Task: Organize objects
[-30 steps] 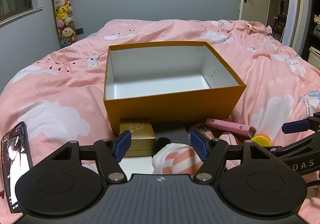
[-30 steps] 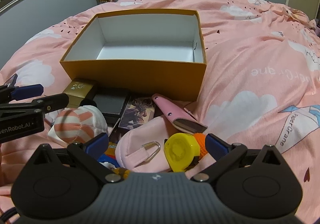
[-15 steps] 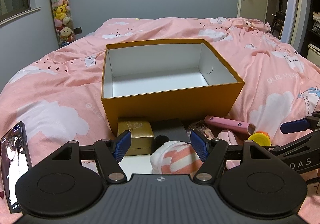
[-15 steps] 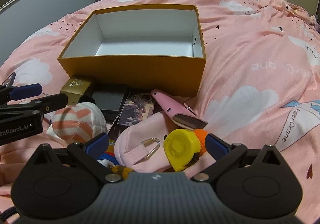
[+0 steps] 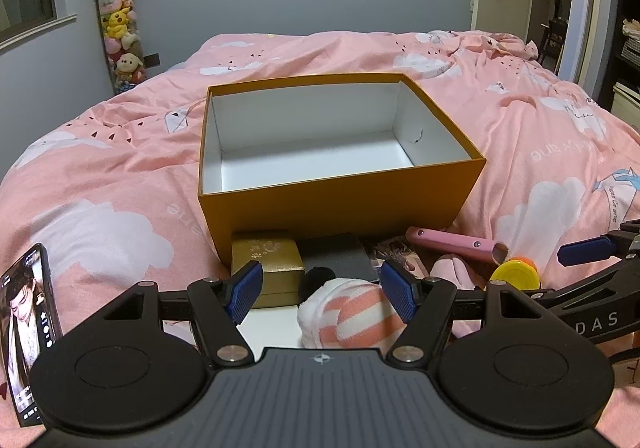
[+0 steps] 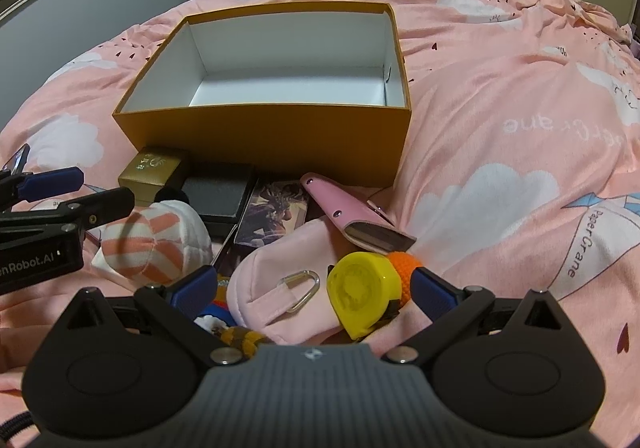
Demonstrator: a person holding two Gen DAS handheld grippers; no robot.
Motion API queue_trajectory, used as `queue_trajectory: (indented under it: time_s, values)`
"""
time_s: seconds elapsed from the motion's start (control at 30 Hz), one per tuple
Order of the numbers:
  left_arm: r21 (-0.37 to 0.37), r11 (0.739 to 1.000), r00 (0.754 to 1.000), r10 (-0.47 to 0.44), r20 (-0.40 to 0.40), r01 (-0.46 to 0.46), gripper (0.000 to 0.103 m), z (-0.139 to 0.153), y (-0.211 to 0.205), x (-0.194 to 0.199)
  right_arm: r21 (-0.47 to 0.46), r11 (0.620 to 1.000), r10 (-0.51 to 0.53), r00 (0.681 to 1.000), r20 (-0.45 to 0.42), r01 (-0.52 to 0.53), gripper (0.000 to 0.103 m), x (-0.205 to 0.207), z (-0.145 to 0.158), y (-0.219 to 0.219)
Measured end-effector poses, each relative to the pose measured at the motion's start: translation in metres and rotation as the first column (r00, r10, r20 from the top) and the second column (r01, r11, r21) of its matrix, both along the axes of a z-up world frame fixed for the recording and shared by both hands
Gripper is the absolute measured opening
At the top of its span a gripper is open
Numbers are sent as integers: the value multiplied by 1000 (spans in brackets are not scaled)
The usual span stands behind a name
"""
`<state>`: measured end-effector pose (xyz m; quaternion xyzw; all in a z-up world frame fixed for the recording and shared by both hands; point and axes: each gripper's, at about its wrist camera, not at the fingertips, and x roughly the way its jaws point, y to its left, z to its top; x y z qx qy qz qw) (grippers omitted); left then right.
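An orange box [image 5: 332, 208] with a bare white inside stands open on the pink bed. Against its near wall lie a gold box [image 5: 266, 260], a black case [image 5: 336, 256], a picture card [image 6: 276, 216] and a pink sheath [image 6: 344, 214]. My left gripper [image 5: 321, 293] is open, and a pink-and-white striped plush [image 5: 348, 312] lies below its gap, untouched by the pads. My right gripper [image 6: 315, 290] is also open, hovering over a pink pouch [image 6: 276, 288] with a metal clip and a yellow round toy [image 6: 360, 292].
A phone [image 5: 26, 328] with a lit screen lies at the left on the pink quilt [image 5: 120, 176]. A column of plush toys [image 5: 118, 28] stands in the far corner by the grey wall. A doorway [image 5: 560, 8] opens at the far right.
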<state>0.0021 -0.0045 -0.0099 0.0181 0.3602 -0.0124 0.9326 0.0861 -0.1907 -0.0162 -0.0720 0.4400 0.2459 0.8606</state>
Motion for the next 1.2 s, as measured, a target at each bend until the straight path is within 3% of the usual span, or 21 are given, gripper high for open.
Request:
queue_trajectory:
  time_s: [0.37, 0.67, 0.87, 0.93, 1.2]
  values:
    - [-21, 1000, 999, -3, -40, 2, 74, 3, 8, 2, 30, 999, 38, 999, -13, -37, 101, 5, 2, 2]
    - [-66, 996, 988, 52, -144, -62, 74, 1, 40, 31, 53, 989, 141, 990, -25, -139, 73, 27, 10, 18]
    - [-145, 984, 976, 67, -209, -99, 74, -3, 63, 52, 88, 971, 228, 972, -54, -223, 70, 47, 14, 47]
    - [-161, 982, 972, 59, -226, -97, 79, -8, 64, 60, 72, 967, 246, 968, -43, -243, 66, 52, 14, 59]
    - [-79, 993, 953, 66, -295, -93, 83, -34, 51, 91, 39, 966, 259, 965, -49, -257, 60, 77, 1, 87]
